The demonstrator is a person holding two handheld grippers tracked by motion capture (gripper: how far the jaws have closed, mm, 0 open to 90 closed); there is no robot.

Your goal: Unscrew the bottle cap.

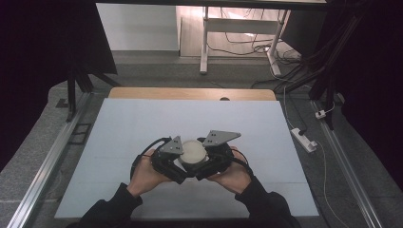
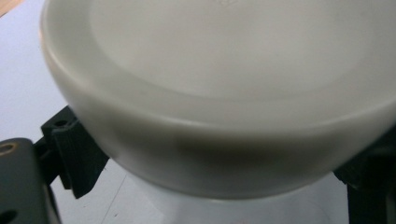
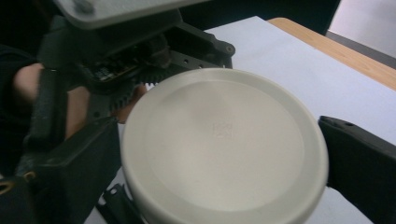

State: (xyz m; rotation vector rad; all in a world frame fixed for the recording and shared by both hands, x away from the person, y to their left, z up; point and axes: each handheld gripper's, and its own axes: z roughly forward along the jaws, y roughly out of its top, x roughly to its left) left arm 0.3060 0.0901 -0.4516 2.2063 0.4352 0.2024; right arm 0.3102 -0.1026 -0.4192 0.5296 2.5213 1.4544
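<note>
A round white container with a cream lid (image 1: 194,151) is held just above the white table top (image 1: 142,128), near the front middle. My left gripper (image 1: 177,167) comes at it from the left. In the left gripper view its black fingers (image 2: 70,151) press the container's body (image 2: 224,205) just under the lid's rim (image 2: 187,140). My right gripper (image 1: 209,166) comes from the right. In the right gripper view its jaws clamp opposite sides of the lid (image 3: 219,144), and the left gripper's body (image 3: 116,56) sits behind the lid.
The white sheet lies on a wooden table whose far edge (image 1: 190,93) shows. Aluminium rails (image 1: 47,161) run along both sides. A power strip (image 1: 304,139) and cables lie on the floor at the right, and a desk's legs (image 1: 204,42) stand beyond.
</note>
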